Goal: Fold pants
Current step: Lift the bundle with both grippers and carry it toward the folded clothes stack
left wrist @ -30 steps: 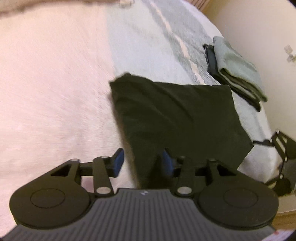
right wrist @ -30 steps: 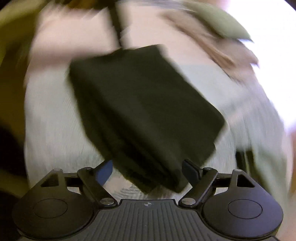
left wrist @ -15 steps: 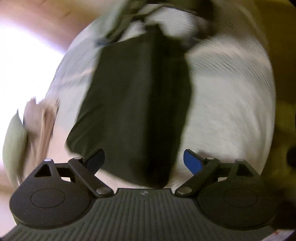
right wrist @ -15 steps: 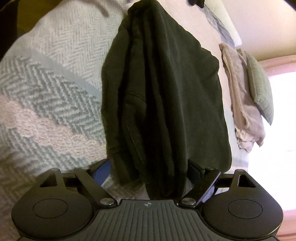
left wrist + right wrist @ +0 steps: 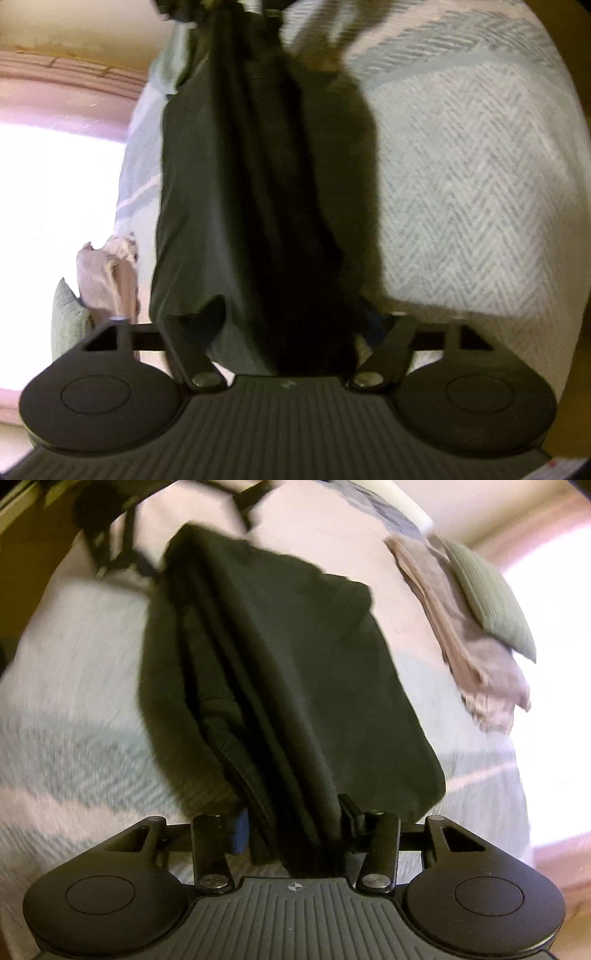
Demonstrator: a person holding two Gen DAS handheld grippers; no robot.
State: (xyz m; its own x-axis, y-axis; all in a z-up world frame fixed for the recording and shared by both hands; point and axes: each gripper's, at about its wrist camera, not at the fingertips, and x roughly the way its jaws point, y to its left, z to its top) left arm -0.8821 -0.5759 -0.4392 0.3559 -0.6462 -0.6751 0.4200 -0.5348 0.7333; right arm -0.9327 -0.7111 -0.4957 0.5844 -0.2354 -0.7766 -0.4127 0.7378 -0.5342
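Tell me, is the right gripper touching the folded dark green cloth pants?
Touching. In the right wrist view the right gripper has just been closing, and its fingers now press on the bunched edge of the dark green pants.

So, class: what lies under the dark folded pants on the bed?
Around the dark pants only the herringbone bedspread shows, so they lie on it. The patch directly beneath is covered, and anything there cannot be seen.

one pair of dark pants [image 5: 280, 672], one bed [image 5: 74, 709] with herringbone cover, one beige garment [image 5: 461, 635], one green cushion [image 5: 491, 602], two claws: right claw [image 5: 291, 830], left claw [image 5: 291, 321]
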